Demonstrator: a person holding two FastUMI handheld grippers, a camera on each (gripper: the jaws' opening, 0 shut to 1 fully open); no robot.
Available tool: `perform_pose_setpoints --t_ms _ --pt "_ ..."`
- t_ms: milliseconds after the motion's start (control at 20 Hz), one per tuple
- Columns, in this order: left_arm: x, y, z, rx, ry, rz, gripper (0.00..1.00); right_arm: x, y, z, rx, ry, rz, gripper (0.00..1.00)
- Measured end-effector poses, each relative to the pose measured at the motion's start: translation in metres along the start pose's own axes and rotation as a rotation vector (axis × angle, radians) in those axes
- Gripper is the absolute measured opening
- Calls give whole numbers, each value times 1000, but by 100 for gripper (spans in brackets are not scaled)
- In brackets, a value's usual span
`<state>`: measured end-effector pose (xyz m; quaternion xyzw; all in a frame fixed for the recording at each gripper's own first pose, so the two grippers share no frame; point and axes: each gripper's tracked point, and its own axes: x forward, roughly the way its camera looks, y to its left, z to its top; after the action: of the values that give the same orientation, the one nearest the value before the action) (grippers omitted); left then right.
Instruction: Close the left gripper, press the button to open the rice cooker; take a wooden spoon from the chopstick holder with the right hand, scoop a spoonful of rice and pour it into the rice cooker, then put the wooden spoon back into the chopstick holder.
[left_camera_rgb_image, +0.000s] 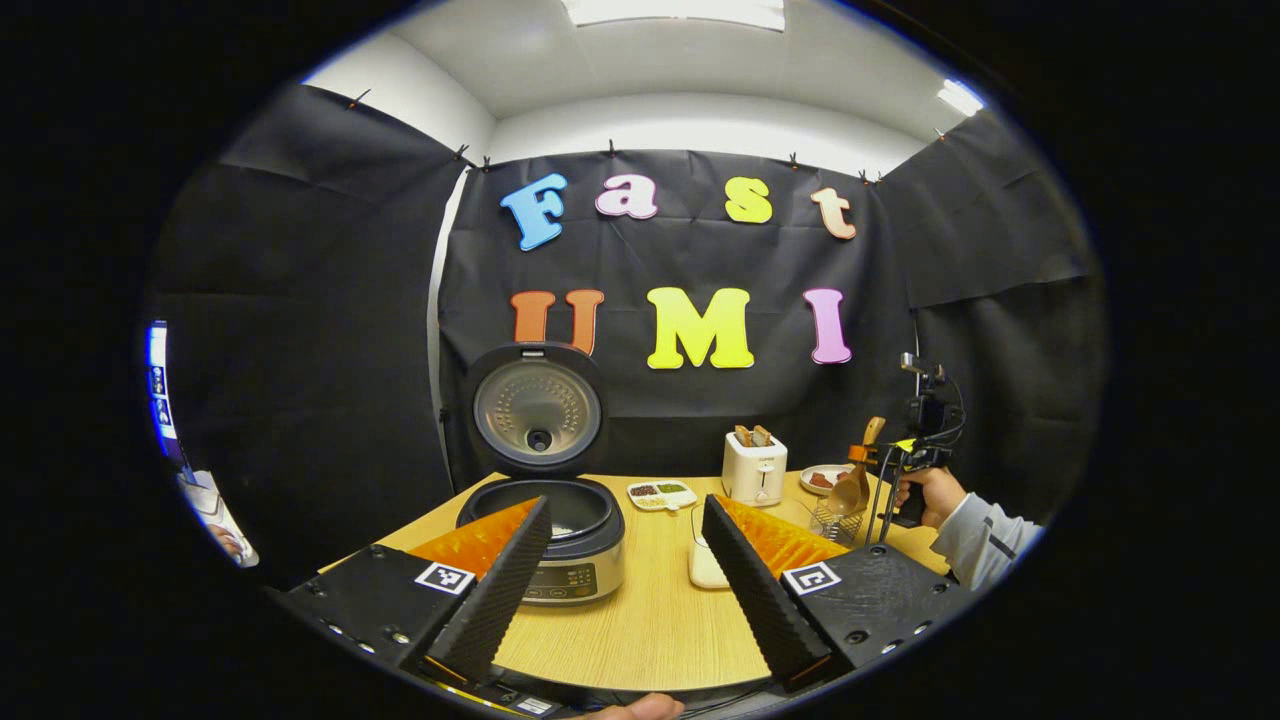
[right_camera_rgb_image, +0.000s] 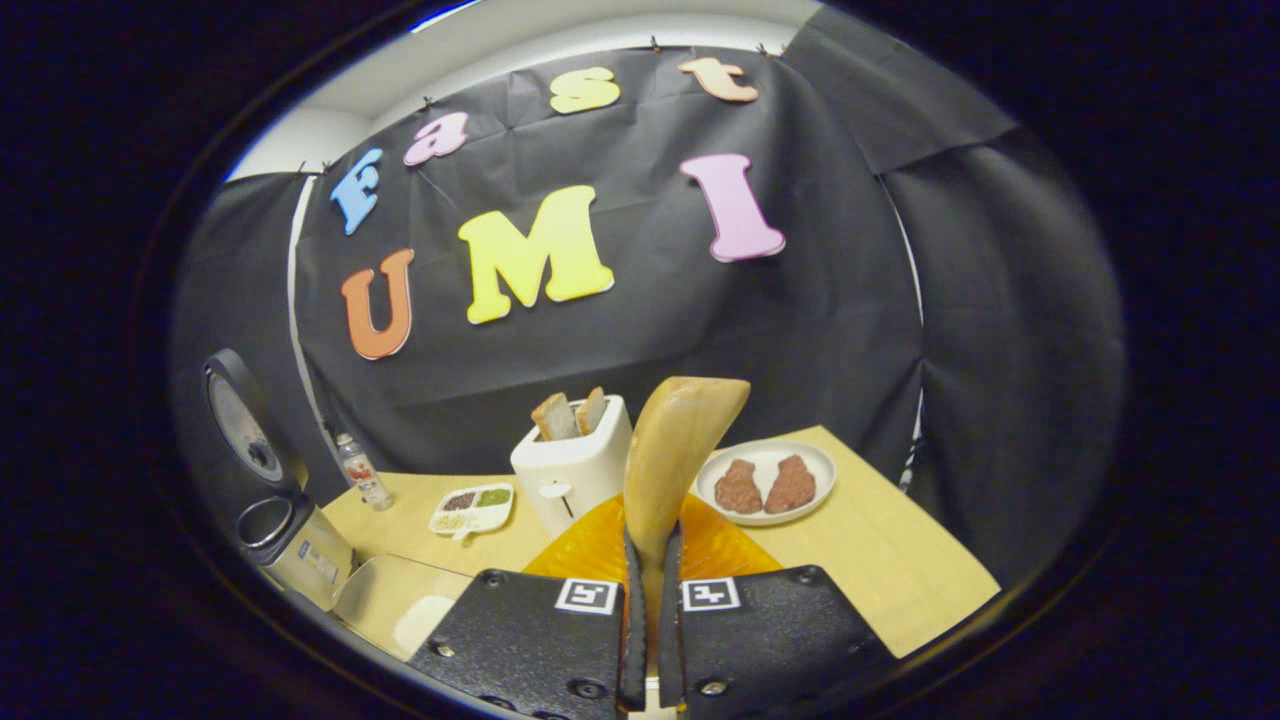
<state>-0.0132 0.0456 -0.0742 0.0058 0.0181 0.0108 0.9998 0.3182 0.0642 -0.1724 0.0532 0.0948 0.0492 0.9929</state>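
Observation:
The rice cooker (left_camera_rgb_image: 570, 560) stands on the table's left with its lid (left_camera_rgb_image: 538, 410) swung up and the pot showing. My left gripper (left_camera_rgb_image: 627, 510) hangs open in front of it, holding nothing. A clear rice container (left_camera_rgb_image: 703, 565) sits just right of the cooker. Far right, a hand holds my right gripper (left_camera_rgb_image: 868, 455), shut on the wooden spoon (left_camera_rgb_image: 852, 488), whose lower end is at the top of the wire chopstick holder (left_camera_rgb_image: 833, 523). In the right gripper view the spoon (right_camera_rgb_image: 680, 440) rises from between the shut fingers of my right gripper (right_camera_rgb_image: 650, 545). The cooker (right_camera_rgb_image: 275, 525) and the rice container (right_camera_rgb_image: 400, 600) lie far left.
A white toaster (left_camera_rgb_image: 755, 468) (right_camera_rgb_image: 575, 465) with bread stands mid-table at the back. Behind the holder is a plate (left_camera_rgb_image: 812, 472) (right_camera_rgb_image: 815, 462) with two meat pieces. A small divided dish (left_camera_rgb_image: 662, 493) (right_camera_rgb_image: 472, 508) and a bottle (right_camera_rgb_image: 362, 470) sit near the back wall.

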Motion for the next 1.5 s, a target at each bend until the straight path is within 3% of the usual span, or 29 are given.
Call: perform_pose_setpoints --t_ms 400,850,1300,1450,1500 --pt "-21 1 10 -1 -42 -25 96 -63 94 61 -101 -132 80 10" --pt "-38 26 8 -8 -52 22 96 -56 169 4 -162 -74 151 10" --pt "-34 38 -10 -57 -16 39 96 -15 165 -87 -245 22 76 10" --pt "-28 39 -13 -65 -8 39 96 -5 152 -96 -289 4 -18 10" --pt "-27 39 -13 -68 -7 36 88 -4 150 -99 -308 -2 -36 10"
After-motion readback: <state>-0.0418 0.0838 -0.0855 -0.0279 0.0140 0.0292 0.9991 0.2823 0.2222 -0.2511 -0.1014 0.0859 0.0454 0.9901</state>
